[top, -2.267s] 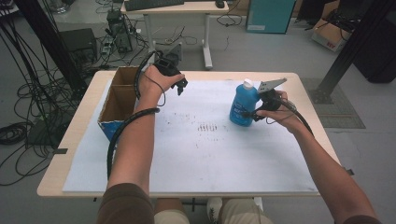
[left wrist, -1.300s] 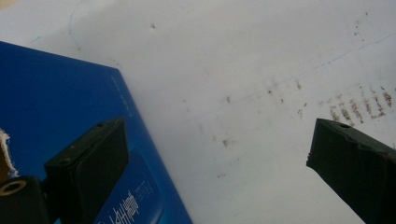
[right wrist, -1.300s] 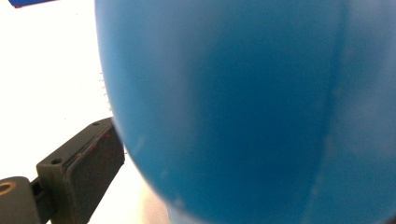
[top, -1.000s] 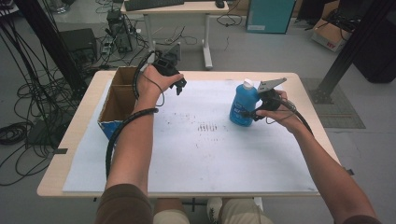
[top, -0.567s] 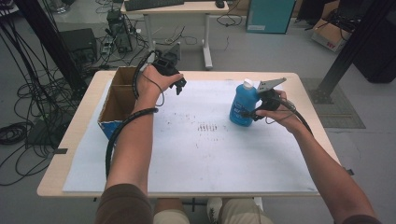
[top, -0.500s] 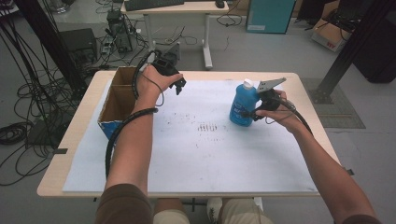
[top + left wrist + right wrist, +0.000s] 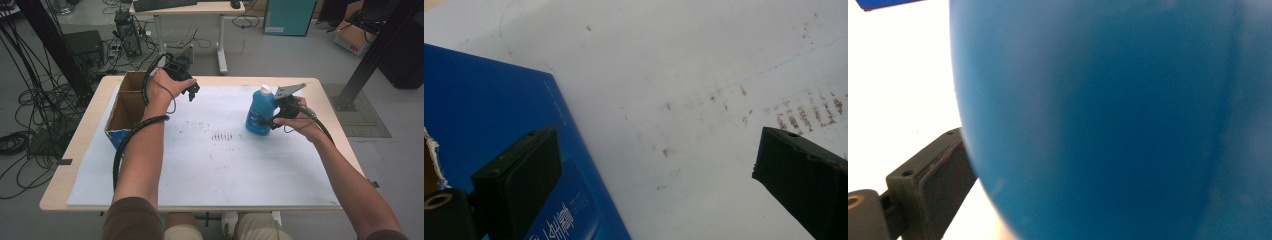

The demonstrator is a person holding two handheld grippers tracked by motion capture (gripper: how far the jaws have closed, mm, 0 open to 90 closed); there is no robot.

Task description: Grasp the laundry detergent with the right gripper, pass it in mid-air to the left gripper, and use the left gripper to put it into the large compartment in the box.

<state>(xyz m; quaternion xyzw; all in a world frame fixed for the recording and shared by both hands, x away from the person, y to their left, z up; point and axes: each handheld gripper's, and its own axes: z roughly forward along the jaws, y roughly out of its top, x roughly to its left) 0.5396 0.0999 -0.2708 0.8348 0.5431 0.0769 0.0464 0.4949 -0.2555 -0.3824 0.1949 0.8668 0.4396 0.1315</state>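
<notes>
Blue bottle (image 7: 260,116) (white cap), blue-sided box (image 7: 120,137)

Even, soft daylight; blurred close-up bottle (image 7: 1108,115).

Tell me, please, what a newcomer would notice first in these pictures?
Likely the blue bottle with a white cap, upright right of centre on the white table, with the right gripper shut on its side. Next, the open cardboard box at the left edge, with the left gripper open beside it.

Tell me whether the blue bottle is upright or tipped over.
Upright. The blue bottle stands on its base on the white table cover, white cap on top, with the right gripper at its side.
</notes>
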